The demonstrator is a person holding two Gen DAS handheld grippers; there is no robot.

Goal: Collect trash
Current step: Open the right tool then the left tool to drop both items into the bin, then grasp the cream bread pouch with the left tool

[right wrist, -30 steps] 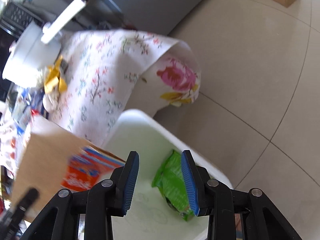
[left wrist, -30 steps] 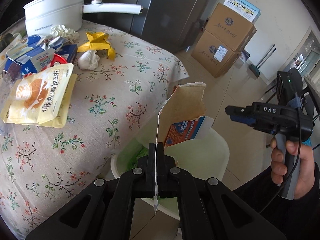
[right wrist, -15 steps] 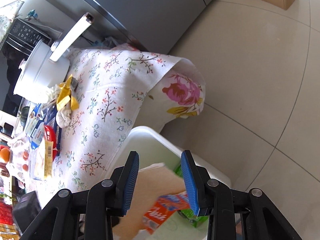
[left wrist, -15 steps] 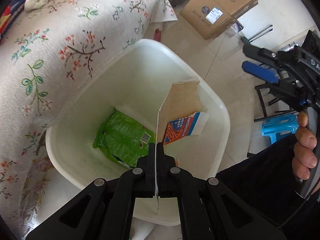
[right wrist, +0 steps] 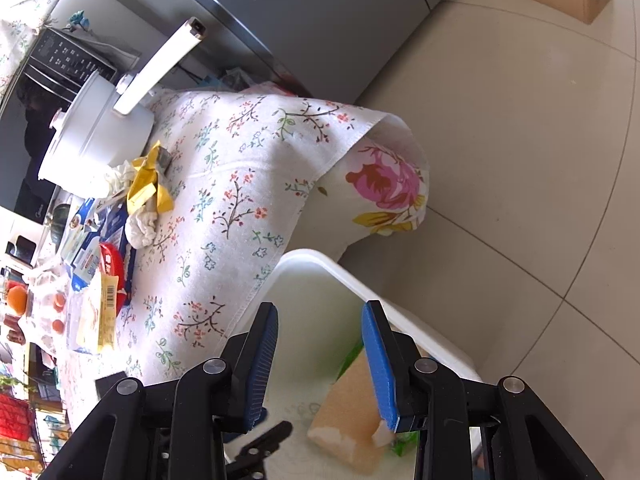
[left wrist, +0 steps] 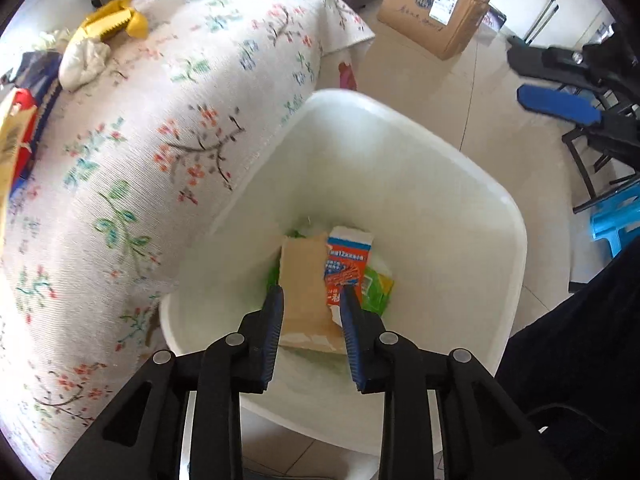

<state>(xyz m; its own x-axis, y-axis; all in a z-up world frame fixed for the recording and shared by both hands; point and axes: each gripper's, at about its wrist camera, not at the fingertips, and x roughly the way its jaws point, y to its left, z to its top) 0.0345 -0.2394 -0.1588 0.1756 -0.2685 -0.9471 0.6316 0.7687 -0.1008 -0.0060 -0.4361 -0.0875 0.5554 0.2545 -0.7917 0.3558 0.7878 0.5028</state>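
My left gripper [left wrist: 311, 312] is open and empty, held over the white bin [left wrist: 440, 148] beside the table. A torn cardboard carton [left wrist: 308, 280] with a red and blue printed face lies loose in the bin on a green wrapper [left wrist: 376, 286]. My right gripper [right wrist: 320, 328] is open and empty above the bin's rim [right wrist: 340, 268]; the carton's brown side [right wrist: 352, 408] shows below its fingers. The right gripper also shows in the left wrist view [left wrist: 560, 80]. More trash lies on the table: a yellow wrapper [right wrist: 146, 186] and a crumpled white tissue [right wrist: 140, 224].
The table has a floral cloth [right wrist: 240, 184] hanging over its edge. A white pot with a long handle [right wrist: 100, 128] stands at the back. Blue cartons and a snack bag [right wrist: 96, 312] lie further along. Cardboard boxes [left wrist: 440, 4] stand on the tiled floor; a blue stool [left wrist: 616, 216] is at right.
My left gripper opened and let go of the carton, which dropped into the bin onto the green wrapper. The right gripper stayed open above the bin.
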